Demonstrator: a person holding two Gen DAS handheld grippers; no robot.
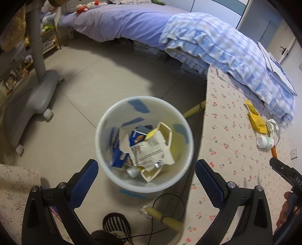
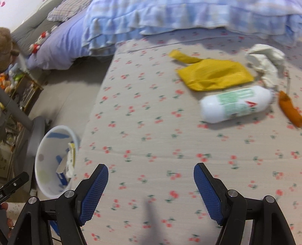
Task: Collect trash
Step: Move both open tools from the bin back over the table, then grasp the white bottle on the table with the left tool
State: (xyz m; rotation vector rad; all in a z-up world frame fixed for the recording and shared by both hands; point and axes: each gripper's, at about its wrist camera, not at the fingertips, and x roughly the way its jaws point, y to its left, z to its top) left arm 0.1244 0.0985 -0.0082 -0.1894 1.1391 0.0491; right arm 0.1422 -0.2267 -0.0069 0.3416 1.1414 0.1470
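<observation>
**Bin half full, more trash on the cherry-print cover**

Left hand-held gripper (image 1: pixel 146 185) hung over the white bin (image 1: pixel 144 144) on the floor, jaws wide apart with nothing between them. The bin already had torn cartons and crumpled paper (image 1: pixel 151 150) in it.

Right hand-held gripper (image 2: pixel 151 192) was over the cherry-print surface (image 2: pixel 151 132) beside the bin, also spread open and empty. Further along that surface lay a yellow bag (image 2: pixel 213 74), a white bottle (image 2: pixel 236 103) on its side just beside it, and crumpled white paper (image 2: pixel 266 58) near the bag's far corner. An orange thing (image 2: pixel 289 109) sat next to the bottle, too blurry to say what it was.

A checked blue blanket (image 2: pixel 169 17) was heaped behind all that.
</observation>
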